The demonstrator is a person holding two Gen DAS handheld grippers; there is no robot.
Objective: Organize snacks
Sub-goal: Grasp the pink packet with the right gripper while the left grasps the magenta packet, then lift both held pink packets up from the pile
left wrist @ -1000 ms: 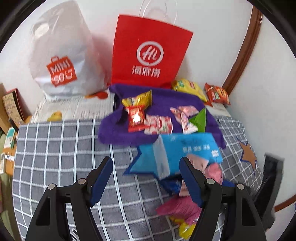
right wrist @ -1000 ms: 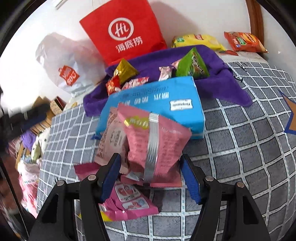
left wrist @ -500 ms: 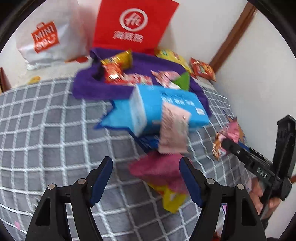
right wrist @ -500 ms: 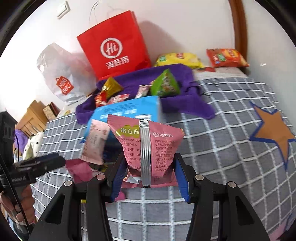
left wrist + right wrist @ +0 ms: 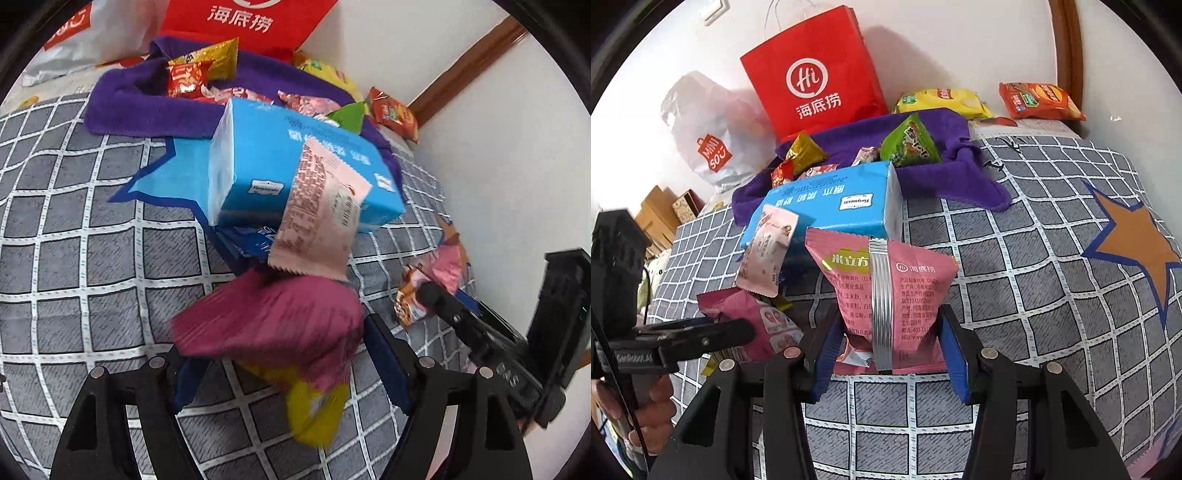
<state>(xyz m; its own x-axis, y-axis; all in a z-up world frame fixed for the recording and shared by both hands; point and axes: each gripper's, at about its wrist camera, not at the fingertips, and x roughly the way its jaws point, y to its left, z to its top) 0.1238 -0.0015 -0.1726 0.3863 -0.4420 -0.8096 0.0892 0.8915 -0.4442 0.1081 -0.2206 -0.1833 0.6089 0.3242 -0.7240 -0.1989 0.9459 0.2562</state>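
My right gripper [image 5: 890,354] is shut on a pink snack packet [image 5: 886,291] with a silver back seam, held just over the grey checked bedspread [image 5: 1015,295]. In the left wrist view this gripper [image 5: 436,299] and its packet [image 5: 443,273] show at the right. My left gripper [image 5: 280,369] has come low over a magenta packet [image 5: 269,325] lying on a yellow one [image 5: 314,413]. Its jaws are opening, with the magenta packet between the pads. One of its fingers [image 5: 701,336] shows in the right wrist view, over that packet [image 5: 753,314].
A blue tissue pack [image 5: 834,203] lies mid-bed with a pale pink sachet [image 5: 768,251] leaning on it. Behind is a purple towel [image 5: 945,173] holding several small snacks. By the wall stand a red paper bag [image 5: 812,74], a white plastic bag [image 5: 701,129], and yellow [image 5: 942,99] and orange [image 5: 1038,99] chip bags.
My left gripper has dropped and tilted down onto the magenta packet, which now sits between its jaws. My right gripper has closed on the pink packet and drawn it away from the pile.
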